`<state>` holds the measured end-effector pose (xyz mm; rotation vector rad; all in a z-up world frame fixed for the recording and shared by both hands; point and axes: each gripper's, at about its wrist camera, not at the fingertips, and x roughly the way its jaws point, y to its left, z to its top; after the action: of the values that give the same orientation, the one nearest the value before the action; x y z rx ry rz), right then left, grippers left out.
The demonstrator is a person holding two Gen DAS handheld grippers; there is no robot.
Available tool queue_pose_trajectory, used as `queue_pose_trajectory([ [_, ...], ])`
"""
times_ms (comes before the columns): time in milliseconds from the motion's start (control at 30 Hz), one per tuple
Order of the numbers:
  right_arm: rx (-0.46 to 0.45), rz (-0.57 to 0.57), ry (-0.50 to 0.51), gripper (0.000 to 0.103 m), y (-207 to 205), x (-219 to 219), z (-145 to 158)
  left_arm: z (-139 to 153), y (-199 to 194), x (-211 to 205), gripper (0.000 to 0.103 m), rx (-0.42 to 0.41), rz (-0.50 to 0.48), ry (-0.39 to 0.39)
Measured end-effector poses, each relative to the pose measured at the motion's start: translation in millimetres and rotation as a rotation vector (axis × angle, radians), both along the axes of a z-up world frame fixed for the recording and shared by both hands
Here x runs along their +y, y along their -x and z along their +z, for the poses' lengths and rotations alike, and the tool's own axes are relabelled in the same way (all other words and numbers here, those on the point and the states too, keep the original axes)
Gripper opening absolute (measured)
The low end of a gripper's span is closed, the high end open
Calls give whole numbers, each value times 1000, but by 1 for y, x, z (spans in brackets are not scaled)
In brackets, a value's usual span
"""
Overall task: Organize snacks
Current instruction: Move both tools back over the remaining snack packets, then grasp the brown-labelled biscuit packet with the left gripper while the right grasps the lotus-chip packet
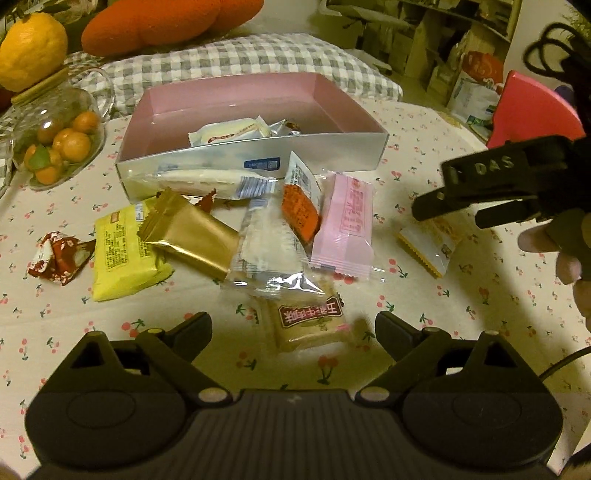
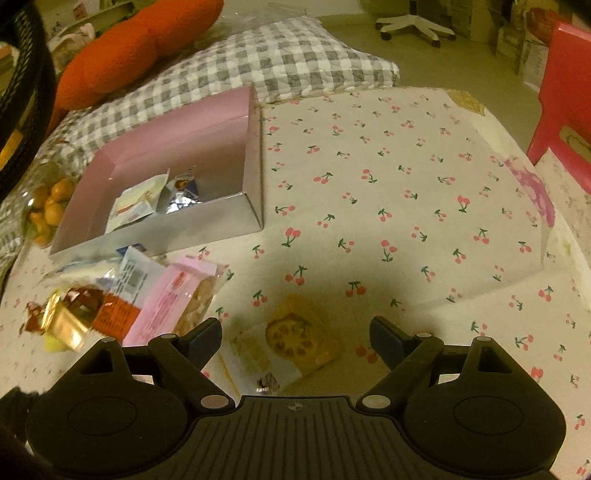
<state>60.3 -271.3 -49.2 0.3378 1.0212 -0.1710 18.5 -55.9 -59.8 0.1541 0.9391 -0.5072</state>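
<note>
Snacks lie heaped before the box — left gripper and right gripper both gape, empty, each over a packet.

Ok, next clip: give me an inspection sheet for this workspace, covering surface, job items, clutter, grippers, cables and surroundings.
Surface: cherry-print tablecloth, right half bare.
Job's things: pink-lined box holding a few wrapped snacks; loose pile in front of it includes a yellow packet, gold packet, pink packet and a beef-crisp packet; a cracker packet lies apart to the right.
Clutter: glass jar of small oranges left of the box.
Grippers: left gripper open over the beef-crisp packet; right gripper open over the cracker packet; neither is touching.
Cables: black cable loops above the right gripper.
Surroundings: checked pillow, orange cushion, red chair.
</note>
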Motion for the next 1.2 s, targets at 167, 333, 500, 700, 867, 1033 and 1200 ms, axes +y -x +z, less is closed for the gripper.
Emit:
queue_pose_trajectory([
  [167,35,-2,40,89,-10,5,-12,-4,-2,-2,92,-5,-5,-21],
  [333,42,62,102,90,-7,14,-14,-9,-3,0,92,-14,-28,-45],
  [500,38,149,153,90,8,13,-16,-11,3,8,92,-36,-83,-57],
  [700,3,216,159,94,32,-5,-17,-12,8,19,92,-54,-118,-54],
  [867,-58,289,122,94,44,-11,-15,-11,11,16,94,-39,-122,-13],
  [1033,-89,368,114,94,42,3,-13,-13,12,6,94,-46,-131,-3],
  [1200,-82,409,164,94,38,17,-18,-16,11,1,95,-70,-111,0],
])
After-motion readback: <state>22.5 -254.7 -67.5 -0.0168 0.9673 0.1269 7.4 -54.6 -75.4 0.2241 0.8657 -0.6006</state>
